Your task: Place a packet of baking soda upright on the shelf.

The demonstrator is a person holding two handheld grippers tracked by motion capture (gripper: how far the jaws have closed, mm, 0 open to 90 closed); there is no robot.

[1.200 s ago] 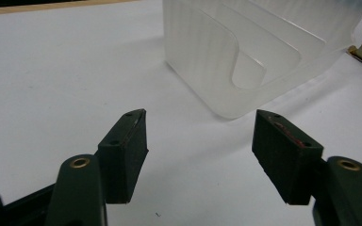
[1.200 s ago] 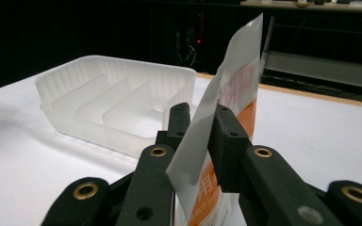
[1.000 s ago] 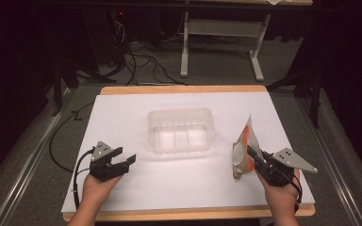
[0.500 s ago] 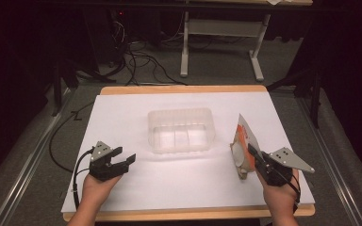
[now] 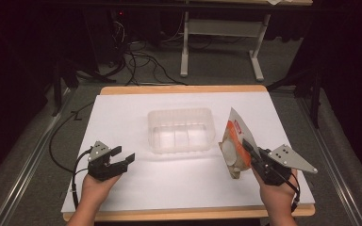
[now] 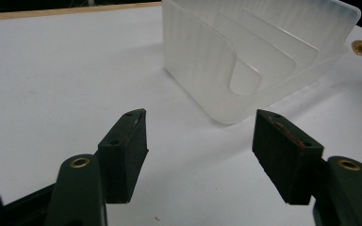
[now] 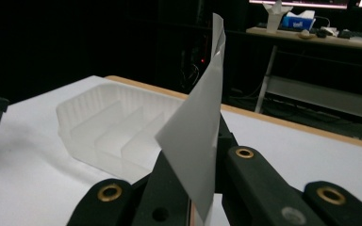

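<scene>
White-covered bench [image 5: 122,197] | right tongs [image 5: 249,149] clamped on orange-and-white crinkly snack pouch [image 5: 234,143], right of clear ribbed plastic divided tray [image 5: 181,129] | pouch to be lifted clear of rim before lowering | left tongs [image 5: 125,155] gaping, empty, left of tray

left gripper [image 5: 122,159]: jaws apart, low (hand resting) | right gripper [image 5: 250,151]: jaws clamped, raised

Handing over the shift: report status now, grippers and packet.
Right gripper shut on snack packet, lifted beside clear divided tray. Left gripper open, empty, near the table. Path to tray unobstructed.
</scene>
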